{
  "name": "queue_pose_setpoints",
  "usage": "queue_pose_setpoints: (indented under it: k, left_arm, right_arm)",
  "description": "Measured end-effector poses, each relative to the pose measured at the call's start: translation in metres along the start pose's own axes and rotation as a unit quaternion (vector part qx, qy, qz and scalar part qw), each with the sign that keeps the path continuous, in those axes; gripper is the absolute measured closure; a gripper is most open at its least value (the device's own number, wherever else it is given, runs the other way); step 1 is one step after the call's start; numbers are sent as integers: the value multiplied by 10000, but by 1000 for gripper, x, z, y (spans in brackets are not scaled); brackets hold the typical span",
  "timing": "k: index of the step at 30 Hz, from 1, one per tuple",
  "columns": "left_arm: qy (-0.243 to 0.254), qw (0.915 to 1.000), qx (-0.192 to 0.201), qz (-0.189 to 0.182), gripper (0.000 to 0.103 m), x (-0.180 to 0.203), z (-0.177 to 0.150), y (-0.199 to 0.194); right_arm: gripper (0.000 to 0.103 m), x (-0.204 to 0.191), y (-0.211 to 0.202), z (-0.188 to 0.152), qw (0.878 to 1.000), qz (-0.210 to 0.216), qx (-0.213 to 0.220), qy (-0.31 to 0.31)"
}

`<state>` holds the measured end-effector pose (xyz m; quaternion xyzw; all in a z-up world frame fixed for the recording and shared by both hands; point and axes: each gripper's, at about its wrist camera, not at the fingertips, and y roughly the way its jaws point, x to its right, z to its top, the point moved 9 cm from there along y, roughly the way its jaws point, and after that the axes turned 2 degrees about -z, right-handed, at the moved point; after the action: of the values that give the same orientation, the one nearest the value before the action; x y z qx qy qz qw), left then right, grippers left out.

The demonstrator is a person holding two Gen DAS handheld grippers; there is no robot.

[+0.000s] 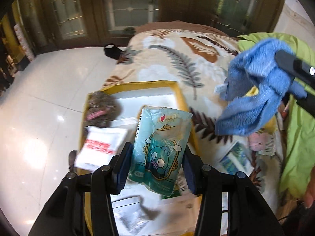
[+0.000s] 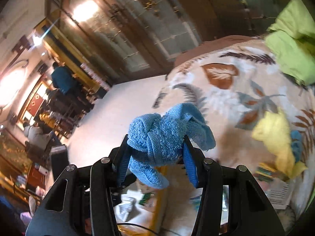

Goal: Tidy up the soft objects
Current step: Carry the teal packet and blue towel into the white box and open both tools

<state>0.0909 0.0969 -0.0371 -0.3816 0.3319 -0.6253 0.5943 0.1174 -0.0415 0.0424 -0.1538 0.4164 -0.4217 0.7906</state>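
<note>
My left gripper (image 1: 157,157) is shut on a teal tissue pack (image 1: 160,149) with a cartoon print, held above a yellow-rimmed box (image 1: 180,96). In the box lie a dark fuzzy item (image 1: 102,110) and a white packet with red print (image 1: 100,147). My right gripper (image 2: 157,157) is shut on a bunched blue towel (image 2: 165,135), held in the air above the leaf-patterned blanket (image 2: 226,98). In the left wrist view the blue towel (image 1: 256,90) hangs from the right gripper at the upper right. A yellow cloth (image 2: 275,137) lies on the blanket.
A lime green cloth (image 1: 299,137) lies at the bed's right side. Papers and packets (image 1: 246,153) lie on the blanket beside the box. A white tiled floor (image 1: 49,98) lies to the left, with wooden glass-door cabinets (image 1: 128,9) behind. A black object (image 1: 112,51) sits on the floor.
</note>
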Motion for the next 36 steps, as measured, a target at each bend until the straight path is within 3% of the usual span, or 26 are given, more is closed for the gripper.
queue_pose_setpoints:
  k: [6,13,21,36]
  left_arm:
    - [-108,9996,49,264,55,-30,-14,-10]
    - [-333,9985,-20,444,55,-62,-34,-11]
    - [-476,9974,-159,518,55,-80,-53,2]
    - [-375,9963,-284,713,55,-84,-63,18]
  right_arm:
    - [54,-53,20,-2,9983,295,-159,-486]
    - [54,-88,60,-37,9907,419,-762,-1043]
    - [54,-83,95,-87,9812,314,-1503,-1166]
    - [53,-67,126,-118,9718,19,-2008,-1233]
